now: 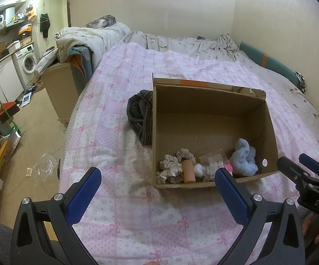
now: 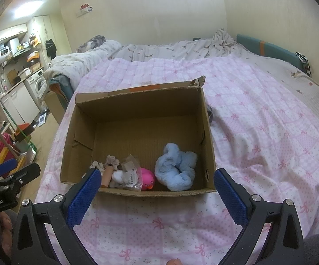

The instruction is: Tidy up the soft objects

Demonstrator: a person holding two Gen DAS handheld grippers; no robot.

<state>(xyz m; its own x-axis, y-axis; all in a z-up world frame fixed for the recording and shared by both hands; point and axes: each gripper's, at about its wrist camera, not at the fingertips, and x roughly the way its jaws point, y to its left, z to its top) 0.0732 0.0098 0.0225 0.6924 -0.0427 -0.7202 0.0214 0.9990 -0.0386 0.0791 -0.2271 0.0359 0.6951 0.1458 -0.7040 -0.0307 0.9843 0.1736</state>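
An open cardboard box [image 1: 203, 128] [image 2: 137, 114] sits on the pink quilted bed. Along its near wall lie a light blue fluffy cloth [image 1: 244, 158] [image 2: 176, 165], beige scrunchies [image 1: 171, 166] [image 2: 111, 161], a tan cylinder [image 1: 188, 171], a white ball [image 1: 198, 169], a clear plastic packet [image 2: 130, 173] and a pink toy [image 2: 147, 177]. A dark grey folded garment [image 1: 139, 116] lies on the bed against the box's left side. My left gripper [image 1: 157, 182] is open and empty, just in front of the box. My right gripper [image 2: 156, 185] is open and empty at the box's near wall.
The bed's left edge [image 1: 71, 119] drops to a tiled floor with a clear plastic bag [image 1: 43, 169]. A rumpled duvet [image 1: 93, 35] and grey sheet [image 1: 192, 44] lie at the far end. A washing machine [image 1: 28, 60] and cluttered shelves stand at the far left.
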